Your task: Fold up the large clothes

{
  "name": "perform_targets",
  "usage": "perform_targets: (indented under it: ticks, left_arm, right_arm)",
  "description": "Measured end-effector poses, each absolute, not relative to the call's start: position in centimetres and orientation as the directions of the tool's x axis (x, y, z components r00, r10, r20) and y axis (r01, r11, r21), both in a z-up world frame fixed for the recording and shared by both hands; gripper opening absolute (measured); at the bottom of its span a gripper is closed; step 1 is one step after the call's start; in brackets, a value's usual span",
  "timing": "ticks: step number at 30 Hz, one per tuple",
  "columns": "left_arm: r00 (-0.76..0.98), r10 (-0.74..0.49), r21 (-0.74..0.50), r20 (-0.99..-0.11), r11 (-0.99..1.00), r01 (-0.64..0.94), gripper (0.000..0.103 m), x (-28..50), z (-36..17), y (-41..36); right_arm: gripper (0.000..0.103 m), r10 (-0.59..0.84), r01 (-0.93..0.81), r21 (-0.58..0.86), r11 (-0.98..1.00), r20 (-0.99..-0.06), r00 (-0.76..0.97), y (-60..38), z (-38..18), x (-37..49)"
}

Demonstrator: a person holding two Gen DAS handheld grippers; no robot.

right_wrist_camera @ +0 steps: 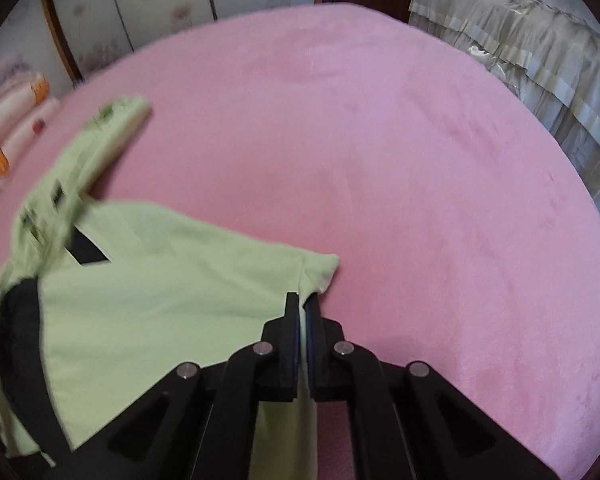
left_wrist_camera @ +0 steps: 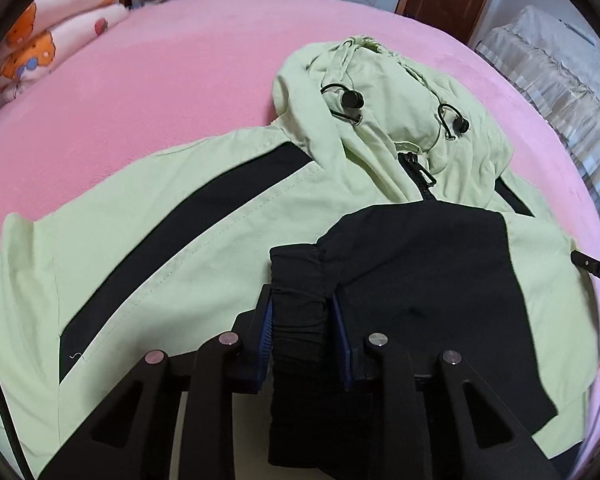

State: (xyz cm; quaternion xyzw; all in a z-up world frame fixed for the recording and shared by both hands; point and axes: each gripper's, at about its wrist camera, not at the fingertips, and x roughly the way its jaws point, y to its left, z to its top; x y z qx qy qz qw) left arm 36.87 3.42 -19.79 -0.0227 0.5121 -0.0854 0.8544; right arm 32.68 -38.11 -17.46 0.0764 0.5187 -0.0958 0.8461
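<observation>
On the pink fleece-covered bed (left_wrist_camera: 172,80), the pale green hooded jacket with black panels (left_wrist_camera: 148,232) lies spread, hood (left_wrist_camera: 380,92) away from the camera, black zipper (left_wrist_camera: 420,176) closed at the neck. Left tongs (left_wrist_camera: 302,336) clamp a bunched black elastic cuff (left_wrist_camera: 296,280), sleeve folded across the jacket's chest. Right tongs (right_wrist_camera: 303,312) are pinched tight on a pale green edge of the jacket, fabric running between the pads; view blurred on the left. Folded cartoon-print quilt (left_wrist_camera: 52,40) sits at the bed's far left corner.
</observation>
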Motion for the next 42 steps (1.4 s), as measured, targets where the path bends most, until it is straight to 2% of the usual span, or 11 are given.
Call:
perform_targets:
  ticks: [5,7,9,12,13,16,21,27,35,38,42]
  left_arm:
    - [0.442,-0.12,-0.075,-0.889,0.99,0.118,0.035,36.5,-18.1,3.2]
    - [0.448,-0.103,-0.055,-0.888,0.991,0.12,0.049,35.8,-16.8,3.4]
    - [0.472,-0.104,-0.052,-0.875,0.991,0.122,0.076,34.6,-15.1,3.5]
    - [0.498,-0.17,-0.116,-0.85,0.984,0.138,0.095,32.4,-13.2,3.2]
    - [0.494,-0.186,-0.131,-0.849,0.981,0.143,0.097,32.0,-13.0,3.0]
    - [0.478,-0.207,-0.16,-0.854,0.978,0.137,0.099,30.3,-12.7,1.7]
    - [0.51,-0.131,-0.079,-0.85,0.989,0.122,0.097,26.8,-13.5,-0.8]
    - [0.497,-0.216,-0.185,-0.84,0.976,0.111,0.097,25.4,-15.0,-1.8]
    - [0.531,-0.235,-0.228,-0.814,0.97,0.079,0.097,26.0,-15.8,-1.8]
    - [0.5,-0.227,-0.224,-0.836,0.972,0.067,0.097,27.3,-17.0,-2.0]
    - [0.45,-0.159,-0.143,-0.879,0.987,0.07,0.095,28.8,-19.0,-2.5]
  right_arm:
    - [0.02,-0.064,0.267,0.074,0.961,-0.88,0.471,-38.8,-14.1,30.6]
    - [0.027,-0.044,0.254,0.097,0.962,-0.866,0.498,-38.5,-12.6,29.3]
    - [0.032,-0.021,0.228,0.116,0.967,-0.851,0.525,-37.7,-11.2,27.6]
    - [0.033,0.006,0.17,0.116,0.979,-0.84,0.542,-35.1,-10.0,25.4]
    - [0.033,0.021,0.15,0.121,0.981,-0.841,0.541,-33.9,-10.0,24.9]
    - [0.033,0.068,0.11,0.148,0.983,-0.847,0.527,-30.8,-10.6,23.4]
    - [0.033,0.088,0.064,0.142,0.988,-0.845,0.528,-25.6,-12.1,21.3]
    - [0.033,0.142,0.067,0.205,0.976,-0.845,0.516,-23.7,-13.3,20.6]
    - [0.033,0.163,0.051,0.221,0.974,-0.839,0.519,-22.5,-13.8,21.0]
    - [0.033,0.155,0.049,0.208,0.977,-0.849,0.506,-22.0,-15.0,21.7]
    - [0.033,0.079,0.092,0.143,0.985,-0.866,0.495,-23.3,-16.5,22.3]
